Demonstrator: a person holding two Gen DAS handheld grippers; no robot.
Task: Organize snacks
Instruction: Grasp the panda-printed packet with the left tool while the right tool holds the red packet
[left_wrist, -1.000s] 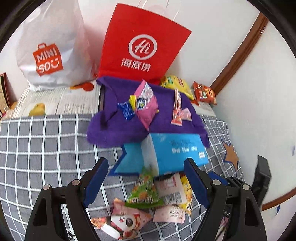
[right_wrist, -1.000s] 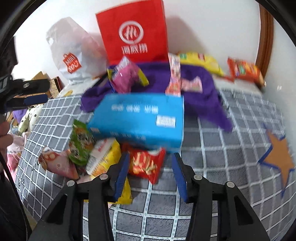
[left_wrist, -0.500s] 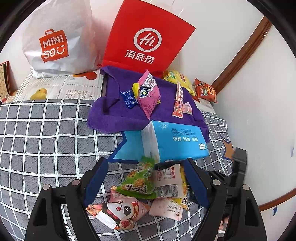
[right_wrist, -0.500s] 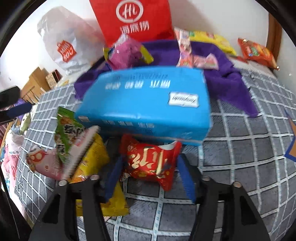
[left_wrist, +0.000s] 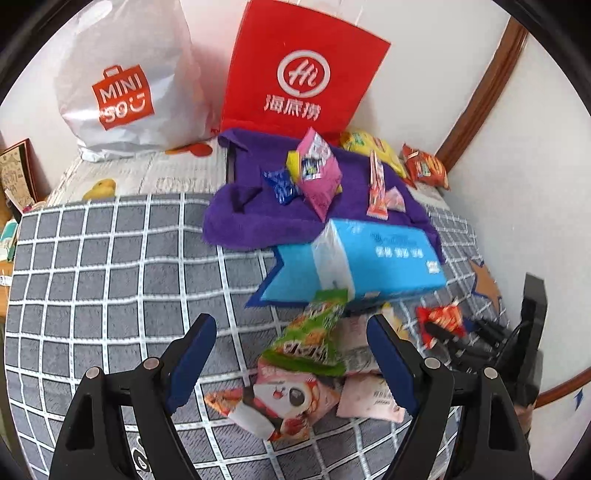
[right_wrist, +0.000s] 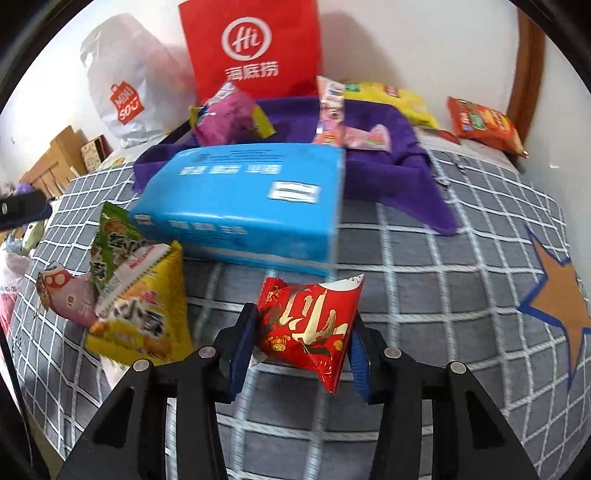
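Observation:
My right gripper (right_wrist: 301, 343) is shut on a red snack packet (right_wrist: 308, 325) and holds it just off the checked bedspread; the packet also shows in the left wrist view (left_wrist: 441, 323). My left gripper (left_wrist: 291, 365) is open and empty above a heap of packets: a green one (left_wrist: 314, 339), a pink-and-white one (left_wrist: 284, 398) and a pale pink one (left_wrist: 369, 400). A blue tissue box (right_wrist: 243, 206) lies behind the heap. A purple cloth (left_wrist: 258, 214) holds a pink packet (left_wrist: 317, 170), a blue packet (left_wrist: 280, 186) and a slim stick packet (left_wrist: 376, 184).
A red paper bag (left_wrist: 299, 81) and a white MINISO bag (left_wrist: 125, 85) stand against the back wall. A yellow packet (right_wrist: 391, 99) and an orange packet (right_wrist: 484, 123) lie at the far right by the wall. A yellow packet (right_wrist: 147, 314) lies left of my right gripper.
My right gripper has closed on the red packet and drawn it back from under the blue box. My left gripper has shifted left; the heap now sits toward its right finger.

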